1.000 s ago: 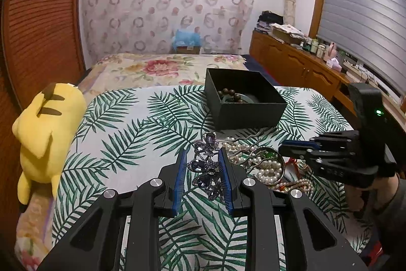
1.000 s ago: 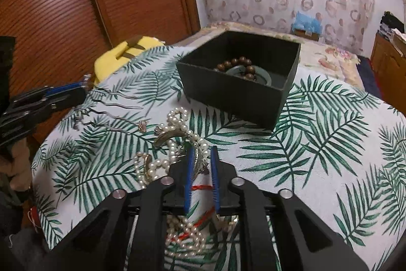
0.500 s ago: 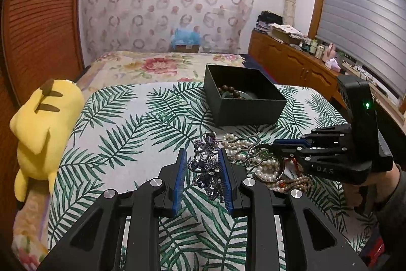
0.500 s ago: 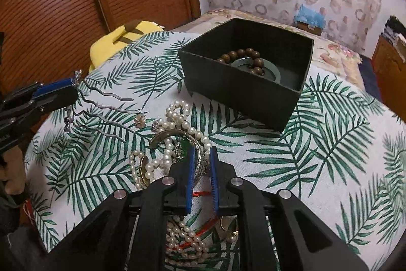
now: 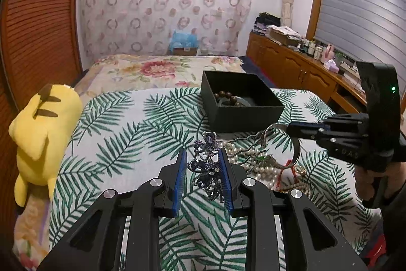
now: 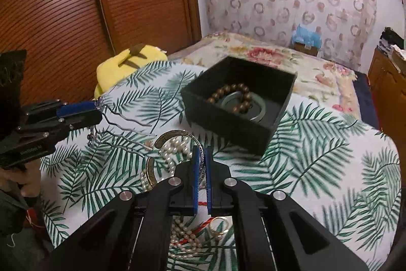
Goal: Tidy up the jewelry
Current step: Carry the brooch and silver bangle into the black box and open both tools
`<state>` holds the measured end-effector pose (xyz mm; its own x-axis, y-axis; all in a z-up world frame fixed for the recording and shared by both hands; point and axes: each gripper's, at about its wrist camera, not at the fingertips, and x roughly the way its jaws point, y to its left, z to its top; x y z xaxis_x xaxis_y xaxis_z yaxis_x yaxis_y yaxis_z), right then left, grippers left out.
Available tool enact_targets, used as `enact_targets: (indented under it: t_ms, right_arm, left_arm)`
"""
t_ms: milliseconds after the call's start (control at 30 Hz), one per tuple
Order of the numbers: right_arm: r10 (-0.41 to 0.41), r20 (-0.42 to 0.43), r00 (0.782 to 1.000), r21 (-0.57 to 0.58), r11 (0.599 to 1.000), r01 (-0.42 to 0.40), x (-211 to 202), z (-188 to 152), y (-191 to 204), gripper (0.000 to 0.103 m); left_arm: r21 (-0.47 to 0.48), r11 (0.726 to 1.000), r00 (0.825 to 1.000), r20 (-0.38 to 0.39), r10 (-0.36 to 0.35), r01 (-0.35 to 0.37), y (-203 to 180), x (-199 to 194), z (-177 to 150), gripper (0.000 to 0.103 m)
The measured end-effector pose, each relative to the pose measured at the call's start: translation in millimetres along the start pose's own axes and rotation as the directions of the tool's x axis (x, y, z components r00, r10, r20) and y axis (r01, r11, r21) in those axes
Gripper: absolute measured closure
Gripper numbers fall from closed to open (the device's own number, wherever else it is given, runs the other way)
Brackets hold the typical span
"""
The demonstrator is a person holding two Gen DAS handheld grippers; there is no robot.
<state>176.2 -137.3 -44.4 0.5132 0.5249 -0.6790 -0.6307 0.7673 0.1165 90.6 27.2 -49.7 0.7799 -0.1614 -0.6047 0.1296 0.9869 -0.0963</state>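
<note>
Our right tool (image 6: pixel 201 164) is clamped on the rim of the silver cuff bracelet (image 6: pixel 177 137), holding it edge-on so it lifts clear of the pearl strands (image 6: pixel 175 156). Our left tool (image 5: pixel 201 169) grips the purple jewelled hair comb (image 5: pixel 205 164) by its ornament, prongs pointing away. The black box (image 6: pixel 228 123), at one o'clock from the pile, already holds a bead bracelet (image 6: pixel 233 98), likely the cuff's destination.

Right gripper (image 6: pixel 201 159) clamped on bangle (image 6: pixel 177 135)
</note>
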Motion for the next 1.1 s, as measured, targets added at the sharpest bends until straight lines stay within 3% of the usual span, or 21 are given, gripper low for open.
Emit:
enact_targets:
  t_ms: [367, 600, 800, 1100]
  right_arm:
    - [-0.069, 0.064, 0.996, 0.012, 0.998, 0.069, -6.3, 30.1, -42.3, 0.098]
    - [-0.116, 0.116, 0.986, 0.024, 0.993, 0.114, -6.1, 45.4, -69.5, 0.098]
    - [-0.12, 0.147, 0.982, 0.048, 0.992, 0.114, -6.0, 54.9, -90.7, 0.098]
    - [-0.092, 0.148, 0.985, 0.05, 0.995, 0.085, 6.0, 64.2, -105.4, 0.098]
  left_arm:
    - [0.007, 1.0, 0.999, 0.028, -0.018, 0.018, -1.4, 13.9, 39.2, 0.079]
    - [0.042, 0.999, 1.0, 0.012, -0.017, 0.017, -13.6, 44.1, 69.7, 0.079]
    - [0.058, 0.997, 0.999, -0.026, -0.039, 0.041, -24.7, 82.2, 91.2, 0.079]
    - [0.101, 0.993, 0.995, -0.086, -0.058, 0.066, -41.5, 123.6, 89.8, 0.079]
